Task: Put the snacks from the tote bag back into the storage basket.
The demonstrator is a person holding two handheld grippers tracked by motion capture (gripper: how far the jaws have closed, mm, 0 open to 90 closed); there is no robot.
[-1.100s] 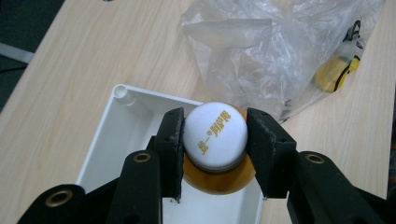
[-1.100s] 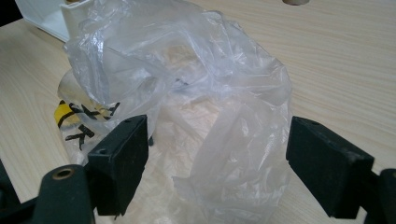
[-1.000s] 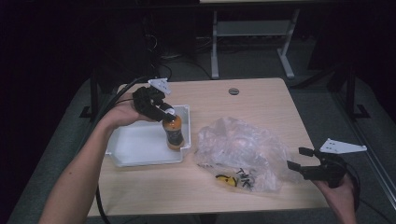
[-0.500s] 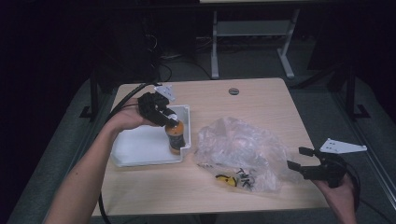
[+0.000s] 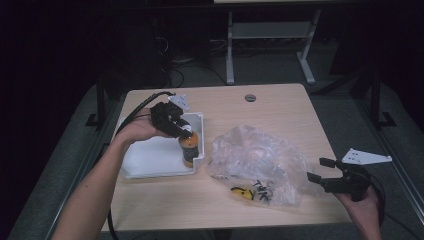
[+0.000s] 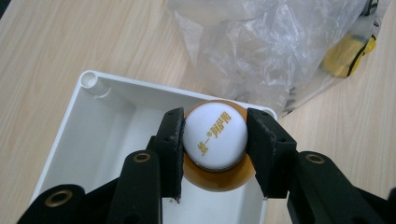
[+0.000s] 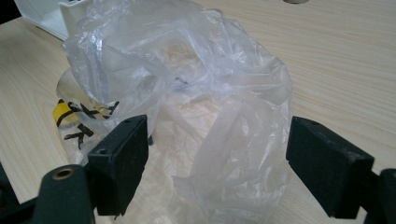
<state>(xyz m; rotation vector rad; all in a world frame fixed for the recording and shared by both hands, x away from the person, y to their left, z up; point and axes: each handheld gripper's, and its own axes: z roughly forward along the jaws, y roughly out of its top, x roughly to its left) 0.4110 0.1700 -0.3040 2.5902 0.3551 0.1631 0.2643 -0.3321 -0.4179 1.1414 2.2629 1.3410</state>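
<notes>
I am working over a pale wood-grain table (image 5: 280, 105) with rounded corners and a small round grommet (image 5: 250, 97) near its far edge; around it the room is dark, with grey floor, a tangle of cables and the legs of a white frame (image 5: 270, 45) beyond the far edge. My left gripper (image 5: 182, 131) is over the white tray (image 5: 150, 160) that sits toward the table's left side, and its jaws are half closed, pads pressed against both sides of the white cap of an orange bottle (image 6: 215, 135) — the bottle stands upright in the tray's right-hand near corner, close against the wall. In the left gripper view the cap carries gold lettering and the tray (image 6: 88, 140) shows bare white floor beside the bottle. Just right of the tray lies a crumpled clear plastic bag (image 5: 255, 160), spread across the middle of the table toward the near edge, with something yellow and black (image 5: 242, 192) showing through its near side. My right gripper (image 5: 320, 172) hangs at the table's near right corner, jaws wide apart and holding nothing — in the right gripper view the bag (image 7: 201, 107) sits between and beyond them, untouched by either pad.
</notes>
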